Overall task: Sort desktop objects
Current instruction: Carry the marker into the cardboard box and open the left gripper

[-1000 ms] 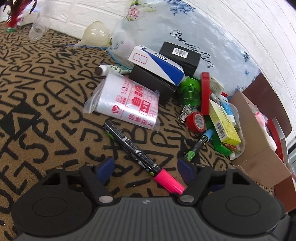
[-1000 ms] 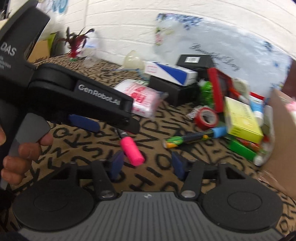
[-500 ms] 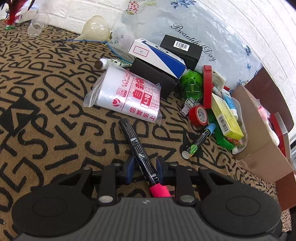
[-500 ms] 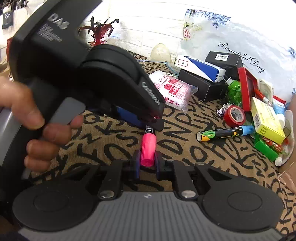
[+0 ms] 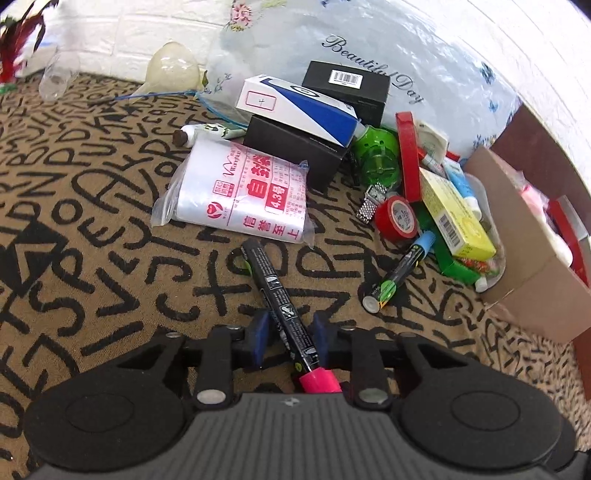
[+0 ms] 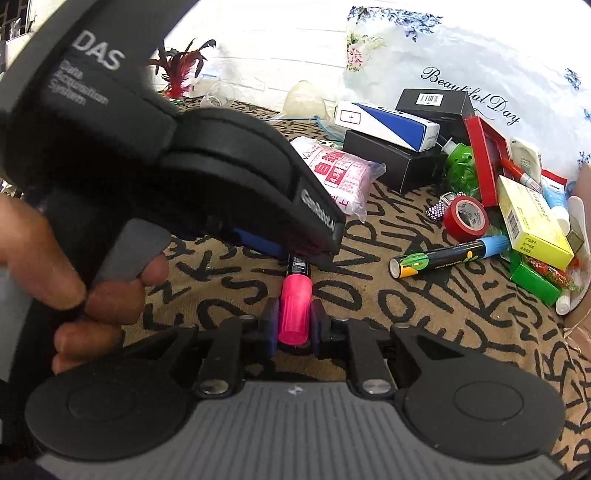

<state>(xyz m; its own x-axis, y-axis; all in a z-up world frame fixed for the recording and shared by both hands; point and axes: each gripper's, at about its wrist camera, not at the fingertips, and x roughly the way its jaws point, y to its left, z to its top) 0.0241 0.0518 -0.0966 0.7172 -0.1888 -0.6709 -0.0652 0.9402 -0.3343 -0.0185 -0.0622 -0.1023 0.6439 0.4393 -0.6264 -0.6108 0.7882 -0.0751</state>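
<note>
Both tongs are gripping one marker: the left tongs (image 5: 288, 334) are clamping its black barrel (image 5: 275, 291), while the right tongs (image 6: 292, 326) are pinching the pink cap (image 6: 294, 308), probably readying to pull it off or press it on. Lying low over the letter-patterned table (image 5: 92, 206), the marker is sitting just in front of the bag pack (image 5: 243, 192), with a white brick wall (image 5: 110, 33) standing behind the clutter
</note>
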